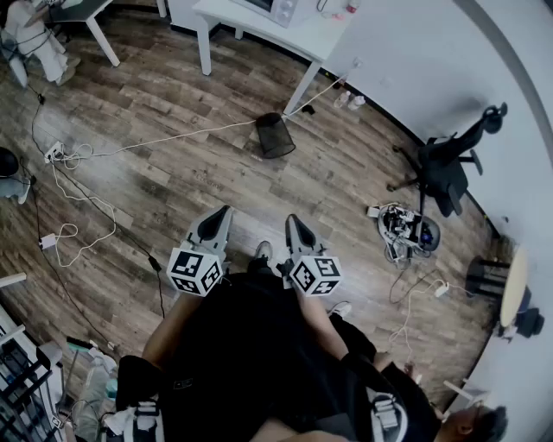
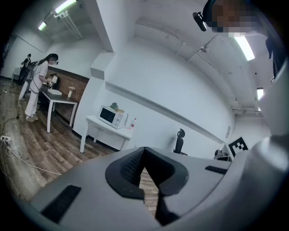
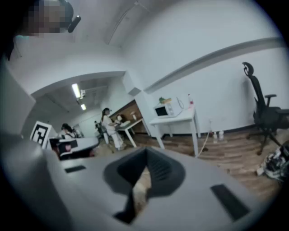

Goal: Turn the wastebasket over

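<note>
Wastebasket (image 1: pixel 275 135), seemingly mesh, sits on wooden floor (image 1: pixel 173 173).

Bare wooden floor (image 1: pixel 251 186) lies open between the left hand-held gripper (image 1: pixel 221 214), the right hand-held gripper (image 1: pixel 294 223) and the wastebasket (image 1: pixel 275 135), with nothing standing on that stretch. A white cable (image 1: pixel 173 138) crosses the floor from a power strip (image 1: pixel 55 154) at the left, reaches the wastebasket's near-left side and runs on toward the wall. Just beyond the wastebasket a leg of the white surface (image 1: pixel 225 13) comes down, narrowing the room behind it. To the right, well apart, stand an office chair (image 1: pixel 445 164) and a heap of cables (image 1: pixel 406 229). A black cable (image 1: pixel 154 261) trails along the floor left of the left hand-held gripper.
</note>
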Demonstrator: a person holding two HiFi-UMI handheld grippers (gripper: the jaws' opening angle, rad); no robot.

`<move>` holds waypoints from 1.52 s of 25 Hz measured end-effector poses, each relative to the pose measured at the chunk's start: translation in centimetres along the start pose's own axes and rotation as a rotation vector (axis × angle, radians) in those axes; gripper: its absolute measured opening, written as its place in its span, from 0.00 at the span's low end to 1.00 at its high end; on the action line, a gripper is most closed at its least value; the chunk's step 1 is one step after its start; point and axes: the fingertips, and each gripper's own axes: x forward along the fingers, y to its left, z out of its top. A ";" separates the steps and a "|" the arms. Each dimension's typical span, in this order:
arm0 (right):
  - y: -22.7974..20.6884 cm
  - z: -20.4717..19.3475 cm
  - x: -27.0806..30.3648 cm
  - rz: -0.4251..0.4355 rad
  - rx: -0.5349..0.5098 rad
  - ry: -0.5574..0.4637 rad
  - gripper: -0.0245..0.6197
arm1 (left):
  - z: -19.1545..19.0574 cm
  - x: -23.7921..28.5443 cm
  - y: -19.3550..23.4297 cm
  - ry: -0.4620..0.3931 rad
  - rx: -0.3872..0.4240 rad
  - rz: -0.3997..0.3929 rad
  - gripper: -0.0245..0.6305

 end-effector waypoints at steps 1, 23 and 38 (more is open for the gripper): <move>0.1 -0.1 -0.1 0.001 0.003 -0.001 0.09 | -0.1 0.0 0.0 0.002 0.001 -0.001 0.09; -3.2 1.0 -1.8 0.031 0.022 -0.025 0.09 | -2.3 3.1 -4.0 0.031 0.040 -0.005 0.09; -11.2 2.2 -3.3 0.094 0.012 0.007 0.09 | -5.7 8.2 -10.0 0.053 0.077 0.055 0.09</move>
